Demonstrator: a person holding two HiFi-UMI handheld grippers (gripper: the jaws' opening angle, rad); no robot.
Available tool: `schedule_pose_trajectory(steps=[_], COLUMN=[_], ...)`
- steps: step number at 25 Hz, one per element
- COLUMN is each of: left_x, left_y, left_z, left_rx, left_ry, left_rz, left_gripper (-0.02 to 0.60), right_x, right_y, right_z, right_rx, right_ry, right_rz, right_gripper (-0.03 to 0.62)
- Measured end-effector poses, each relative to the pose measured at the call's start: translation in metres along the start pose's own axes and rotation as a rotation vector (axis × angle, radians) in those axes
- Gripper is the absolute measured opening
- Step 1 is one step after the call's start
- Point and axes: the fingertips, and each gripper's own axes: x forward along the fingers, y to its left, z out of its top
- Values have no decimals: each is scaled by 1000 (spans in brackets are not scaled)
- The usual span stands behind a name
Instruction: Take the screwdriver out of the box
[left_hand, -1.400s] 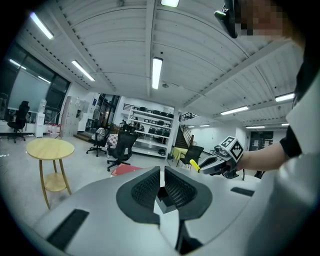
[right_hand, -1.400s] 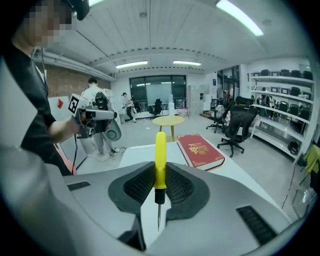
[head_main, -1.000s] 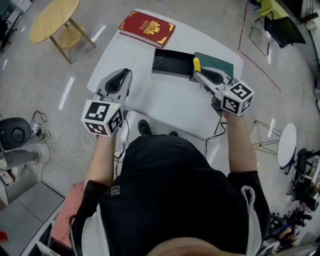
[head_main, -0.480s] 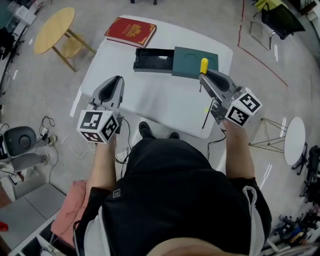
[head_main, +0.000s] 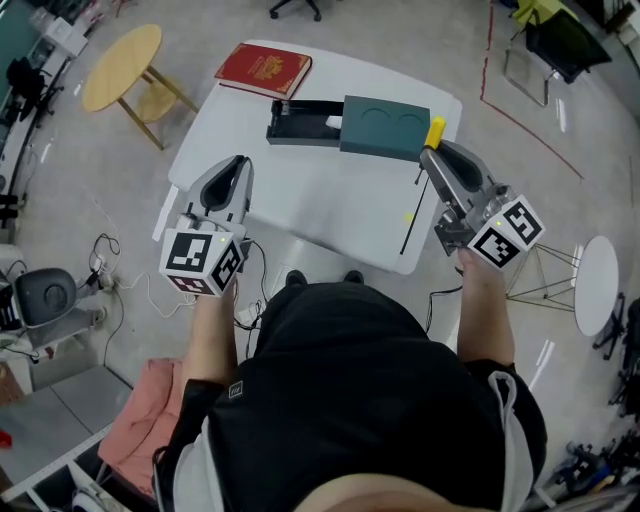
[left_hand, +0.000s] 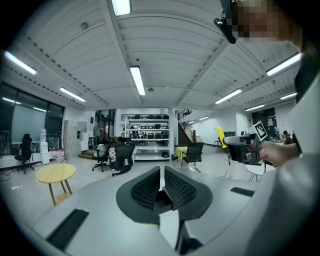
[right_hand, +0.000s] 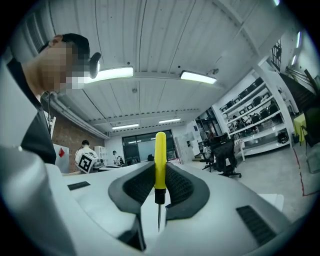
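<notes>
Screwdriver (head_main: 435, 131) has risen clear of the box (head_main: 290, 107) at nine o'clock. The right gripper (right_hand: 159, 176) pinches its yellow handle, light, stiff, probably slick. The left gripper (left_hand: 162, 182) is closed on nothing.

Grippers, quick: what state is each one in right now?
Left gripper: shut, nothing between the jaws.
Right gripper: shut on the screwdriver, gripped by its yellow handle.

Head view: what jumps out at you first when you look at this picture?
The yellow screwdriver stands out most, clamped by its handle in the right gripper over the right edge of the white table. Next comes the red book at the table's far corner, close to the open black box.
</notes>
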Motion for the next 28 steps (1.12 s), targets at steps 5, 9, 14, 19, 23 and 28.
schedule_pose_trajectory(steps=[5, 9, 14, 19, 23, 28], left_x=[-13, -25, -29, -33, -37, -37], left_y=[16, 36, 49, 53, 59, 63], left_z=[6, 7, 11, 14, 13, 13], left_rx=[0, -6, -17, -22, -27, -27], left_ry=[-11, -18, -34, -41, -42, -44], left_rz=[-2, 1, -5, -13, -10, -11], left_gripper=[40, 40, 40, 40, 40, 40], right_x=[1, 14, 21, 22, 26, 27], right_y=[17, 36, 47, 51, 56, 55], right_z=[16, 15, 19, 22, 19, 19], right_rx=[-48, -89, -107, -104, -112, -108], right_ry=[-50, -38, -53, -67, -64, -66], right_rz=[-20, -29, -43, -53, -61, -71], right_gripper=[77, 77, 76, 75, 75, 75])
